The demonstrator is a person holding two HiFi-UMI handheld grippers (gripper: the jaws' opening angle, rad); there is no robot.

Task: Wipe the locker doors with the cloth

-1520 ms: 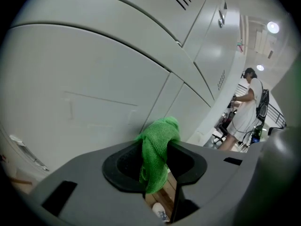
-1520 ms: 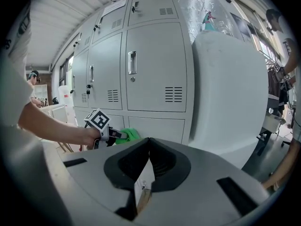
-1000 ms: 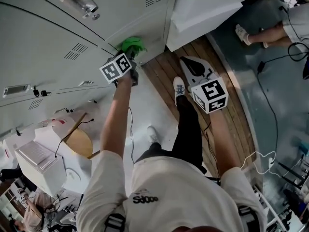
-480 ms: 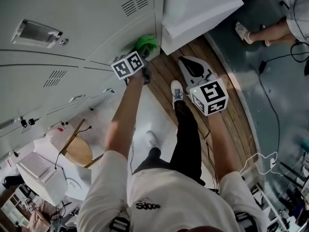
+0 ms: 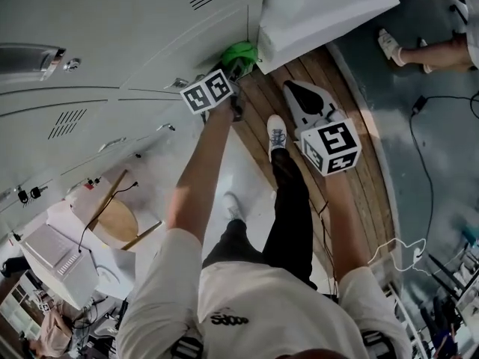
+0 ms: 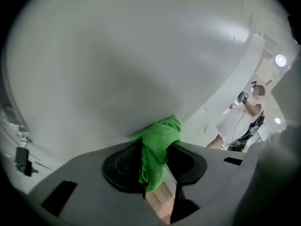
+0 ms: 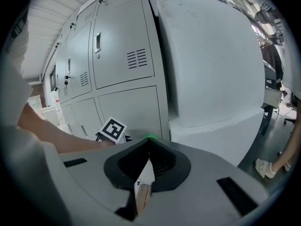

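The green, nubby terry cloth (image 6: 157,145) is a soft bunched wad, pinched between the closed jaws of the left gripper (image 6: 157,166) and pressed against the smooth, pale-grey painted metal locker door (image 6: 117,55), low near its corner. As only a narrow fold looks clamped, drag on the paint could tug it free, or let the hard grey plastic jaw tips scrape the door. The right gripper (image 7: 148,147) hangs well apart, jaws together on nothing.

Cluttered workroom — steel lockers (image 5: 127,21), stacked white boxes (image 5: 54,259).
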